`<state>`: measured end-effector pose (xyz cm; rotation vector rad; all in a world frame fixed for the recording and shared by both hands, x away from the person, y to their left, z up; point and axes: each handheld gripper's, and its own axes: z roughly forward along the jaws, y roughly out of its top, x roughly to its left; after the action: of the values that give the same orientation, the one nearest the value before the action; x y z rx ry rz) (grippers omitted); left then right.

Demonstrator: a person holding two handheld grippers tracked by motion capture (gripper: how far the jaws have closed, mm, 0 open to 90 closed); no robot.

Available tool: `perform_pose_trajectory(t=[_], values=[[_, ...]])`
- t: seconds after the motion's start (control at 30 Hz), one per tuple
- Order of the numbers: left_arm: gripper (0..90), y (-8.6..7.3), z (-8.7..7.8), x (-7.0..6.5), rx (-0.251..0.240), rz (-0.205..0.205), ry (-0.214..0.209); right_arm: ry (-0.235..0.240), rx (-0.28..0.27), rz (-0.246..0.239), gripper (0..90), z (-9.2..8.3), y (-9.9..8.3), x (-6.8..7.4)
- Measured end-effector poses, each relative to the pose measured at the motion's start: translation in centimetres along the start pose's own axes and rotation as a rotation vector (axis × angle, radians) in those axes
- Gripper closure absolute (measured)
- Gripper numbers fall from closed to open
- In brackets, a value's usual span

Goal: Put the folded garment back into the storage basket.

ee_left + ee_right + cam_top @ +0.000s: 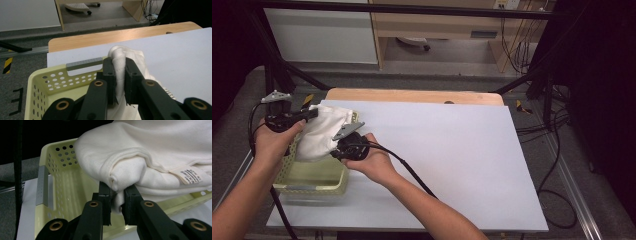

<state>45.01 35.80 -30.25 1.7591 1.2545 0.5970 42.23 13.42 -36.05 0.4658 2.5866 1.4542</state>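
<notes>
Your left gripper [120, 82] and right gripper [117, 205] are both black, with brass-coloured rings at the jaw pivots; each carries a grey plate on top and a black cable. Between them you hold a cream-white cloth [323, 131], plain and unpatterned, with a small off-white label [190, 174] printed in dark text. The basket [312, 186] is pale yellow-green, its walls pierced with rows of round holes, and it has a grey handle strip [84, 63]. The white board [452, 165] lies over a light wood-grain tabletop [412, 95]. The floor [20, 75] is dark grey, with a yellow-and-black striped tape mark [7, 64].
</notes>
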Motion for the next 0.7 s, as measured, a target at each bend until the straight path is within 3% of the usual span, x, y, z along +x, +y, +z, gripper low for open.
perform_pose_trajectory(t=[0.7], values=[[81.2, -0.83, 0.1, 0.83, 0.017, -0.023, 0.006, 0.008, 0.004, -0.01, 79.4, 0.67, -0.35, 0.54]])
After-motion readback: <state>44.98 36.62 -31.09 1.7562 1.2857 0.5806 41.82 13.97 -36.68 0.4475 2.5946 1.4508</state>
